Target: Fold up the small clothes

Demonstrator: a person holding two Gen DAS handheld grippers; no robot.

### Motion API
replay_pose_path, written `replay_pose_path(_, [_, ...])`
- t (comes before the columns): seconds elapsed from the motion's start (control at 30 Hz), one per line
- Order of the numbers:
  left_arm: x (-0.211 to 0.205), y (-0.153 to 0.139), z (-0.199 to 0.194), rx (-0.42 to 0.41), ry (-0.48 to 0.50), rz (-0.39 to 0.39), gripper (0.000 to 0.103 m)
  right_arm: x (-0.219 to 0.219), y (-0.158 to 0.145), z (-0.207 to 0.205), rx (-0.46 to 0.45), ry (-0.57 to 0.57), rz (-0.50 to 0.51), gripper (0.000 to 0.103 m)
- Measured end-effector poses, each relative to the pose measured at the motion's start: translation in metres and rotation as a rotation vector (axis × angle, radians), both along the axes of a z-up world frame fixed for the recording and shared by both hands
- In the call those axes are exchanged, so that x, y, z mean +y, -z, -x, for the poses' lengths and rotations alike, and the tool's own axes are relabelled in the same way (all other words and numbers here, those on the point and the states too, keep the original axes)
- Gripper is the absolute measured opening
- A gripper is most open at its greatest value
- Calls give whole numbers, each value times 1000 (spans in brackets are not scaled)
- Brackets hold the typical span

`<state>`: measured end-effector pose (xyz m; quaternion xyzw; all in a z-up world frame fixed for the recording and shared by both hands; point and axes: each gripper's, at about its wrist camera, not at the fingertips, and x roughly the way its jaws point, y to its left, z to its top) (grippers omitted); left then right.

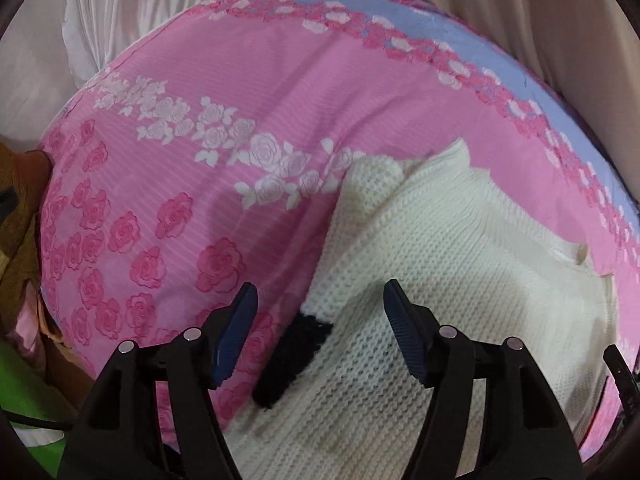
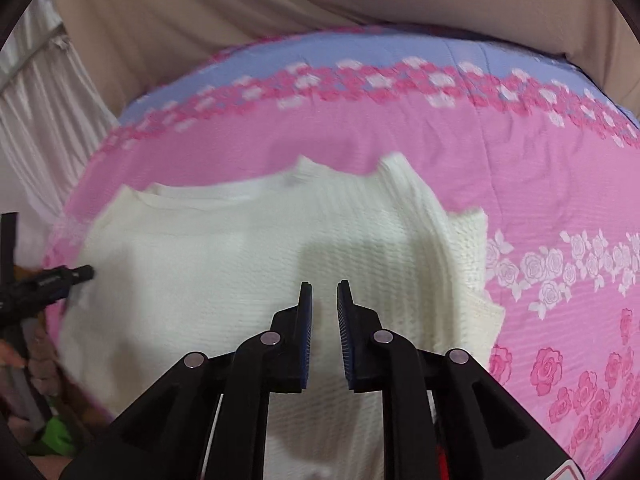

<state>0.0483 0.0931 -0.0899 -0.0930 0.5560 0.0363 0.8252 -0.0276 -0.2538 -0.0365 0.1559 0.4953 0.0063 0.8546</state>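
Cream knitted sweater point(image 2: 240, 260) spread flat on a pink rose-patterned bedspread point(image 2: 440, 152), neckline turned toward the far edge, where a blue band point(image 2: 320, 56) runs along the cover. Covers much of the near half of the bedspread. Bunched into a fold on the side nearest the row of white roses point(image 2: 560, 268). Carries a small black patch point(image 1: 292, 360) at its near edge, seen in the left wrist view lying against the pink cloth.

Left gripper point(image 1: 320, 285) pointed steeply down over that same edge of the sweater, fingers spread wide. Nothing pinched between them: one pad point(image 1: 236, 328) over the pink roses, the other over the cream knit, the black patch below the gap. Whether the tips touch the fabric cannot be told.

Right gripper point(image 2: 324, 283) held over the middle of the sweater's body, fingers drawn narrow with only a slim gap left between the blue pads point(image 2: 306, 332). No knit caught in that gap; cream fabric shows straight through it. Contact with the cloth cannot be told either.

In the right wrist view, one black fingertip of the left gripper shows at the sweater's left side, just at the knit's border.

Beyond the far edge of the bedspread, beige draped fabric point(image 2: 200, 20); beside it, white pleated cloth point(image 1: 120, 8). Off the left edge, in the left wrist view, a brown crumpled cloth point(image 1: 20, 220) and something bright green point(image 1: 24, 380), too blurred to name.
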Motion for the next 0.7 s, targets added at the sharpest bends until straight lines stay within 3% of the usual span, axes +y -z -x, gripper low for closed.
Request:
replay_pose_path(0.13, [23,-5,7,3,-12,114,67,42,-10,2,-11,-87,-33,15])
replay_pose_path(0.3, [38,22,19,83,-45,205,70,96,0,3,31,-234,-50,15])
replay_pose_path(0.37, [38,33,23,113,-58,261,76,108,3,6,42,-273,-35,16])
replay_pose_path(0.43, [33,35,26,93,-55,268,85,113,12,4,71,-286,-34,17])
replay_pose_path(0.5, [21,36,25,82,-27,214,85,115,26,3,113,-290,-46,19])
replay_pose_path(0.53, [16,35,25,73,-13,201,78,115,34,4,141,-289,-45,20])
replay_pose_path(0.6, [13,30,23,55,27,224,52,117,46,4,166,-293,-33,20])
replay_pose_path(0.63, [11,28,20,64,69,303,27,117,48,5,160,-295,-30,20])
replay_pose_path(0.7, [15,18,19,64,75,335,20,119,47,5,155,-303,-18,21])
